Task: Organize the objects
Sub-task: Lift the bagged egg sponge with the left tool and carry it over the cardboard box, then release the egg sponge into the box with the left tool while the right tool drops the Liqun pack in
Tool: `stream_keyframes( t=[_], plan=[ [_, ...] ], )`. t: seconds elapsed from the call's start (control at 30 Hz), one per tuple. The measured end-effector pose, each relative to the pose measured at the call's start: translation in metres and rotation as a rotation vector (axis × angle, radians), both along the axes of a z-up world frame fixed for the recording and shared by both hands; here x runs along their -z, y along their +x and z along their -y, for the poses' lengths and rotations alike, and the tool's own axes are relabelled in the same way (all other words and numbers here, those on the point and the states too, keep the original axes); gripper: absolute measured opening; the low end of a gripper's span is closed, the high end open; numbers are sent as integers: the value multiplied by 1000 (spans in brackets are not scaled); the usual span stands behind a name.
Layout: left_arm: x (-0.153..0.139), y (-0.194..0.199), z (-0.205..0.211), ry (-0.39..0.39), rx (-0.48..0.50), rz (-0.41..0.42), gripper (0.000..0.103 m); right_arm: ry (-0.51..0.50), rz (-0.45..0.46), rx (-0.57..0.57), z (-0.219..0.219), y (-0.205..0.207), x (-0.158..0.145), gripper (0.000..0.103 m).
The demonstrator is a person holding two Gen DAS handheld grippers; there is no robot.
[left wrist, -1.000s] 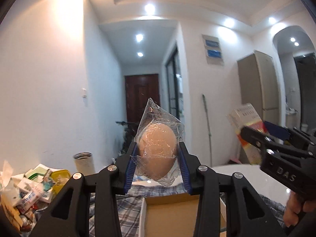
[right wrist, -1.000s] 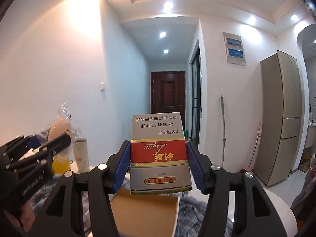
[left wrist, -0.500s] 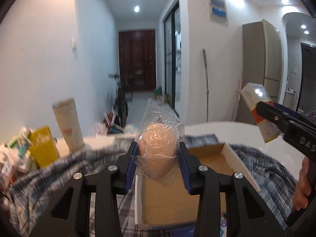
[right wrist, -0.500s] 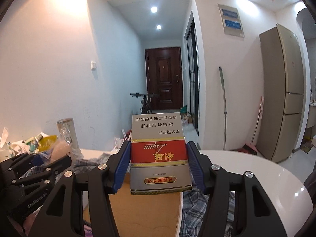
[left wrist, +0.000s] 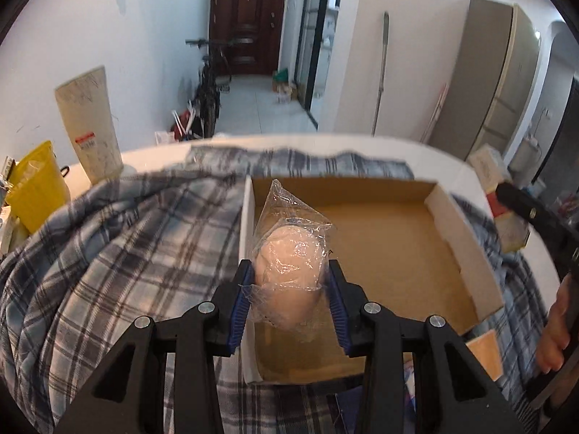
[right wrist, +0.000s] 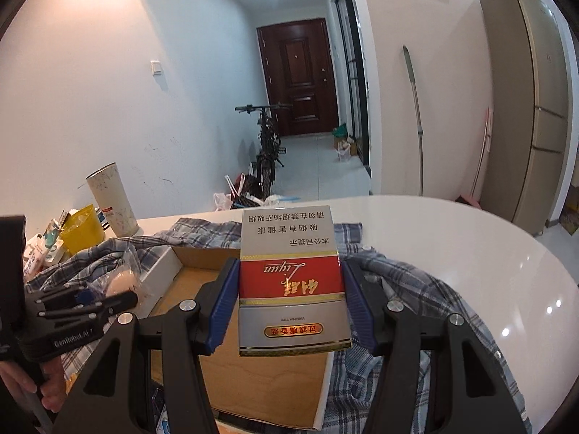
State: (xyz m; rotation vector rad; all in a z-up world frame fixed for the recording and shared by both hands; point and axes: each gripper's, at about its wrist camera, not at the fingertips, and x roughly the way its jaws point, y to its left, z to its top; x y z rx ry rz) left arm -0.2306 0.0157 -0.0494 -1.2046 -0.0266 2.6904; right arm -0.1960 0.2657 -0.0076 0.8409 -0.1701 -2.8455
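Note:
My left gripper (left wrist: 287,282) is shut on a plastic-wrapped egg (left wrist: 289,271) and holds it above the left side of an open shallow cardboard box (left wrist: 445,202). My right gripper (right wrist: 291,289) is shut on a red-and-silver cigarette pack (right wrist: 289,275), held above the box (right wrist: 163,264) near its right side. The left gripper (right wrist: 108,298) with the egg (right wrist: 123,278) also shows at the left of the right wrist view. The right gripper's black finger and the pack (left wrist: 506,217) show at the right edge of the left wrist view.
The box lies on a blue plaid cloth (left wrist: 126,253) on a white round table (right wrist: 470,253). A yellow cup (left wrist: 32,188), a tall white canister (left wrist: 90,123) and clutter (right wrist: 43,249) stand at the table's left. A hallway with a bicycle (right wrist: 266,152) lies beyond.
Both grippers have tilted and come down toward the table. The box, seen low in the frames before, now fills the view under the egg and the pack.

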Motion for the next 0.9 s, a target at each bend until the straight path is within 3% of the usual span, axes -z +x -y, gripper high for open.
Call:
stream_keyframes(
  t=[0.17,0.33,0.43,0.5,0.57,0.6,0.67,0.73,0.83,0.9],
  plan=[
    [11,-1,-9,-72,-2,58,42,10,36,30,1,-2,4,56],
    [10,3,-10,-80,-3,68,42,34,22,28,4,-1,2,56],
    [10,3,-9,-78,-6,68,48,36,30,20,7,-3,4,56],
    [9,3,-9,-56,1,68,59,36,31,17,8,-2,4,56],
    [4,6,-9,-60,-15,37,82,30,30,11,8,-2,2,56],
    [1,8,-10,-77,-27,18,84,29,29,8,7,-1,2,56],
    [-5,12,-11,-108,-41,-19,84,31,24,10,6,0,1,56],
    [-6,11,-9,-103,-49,-6,84,31,25,9,6,0,0,56],
    [2,4,-3,-77,-66,73,84,35,29,8,5,0,1,56],
    [10,0,3,-11,-91,129,84,37,32,7,6,0,1,56]
  ],
)
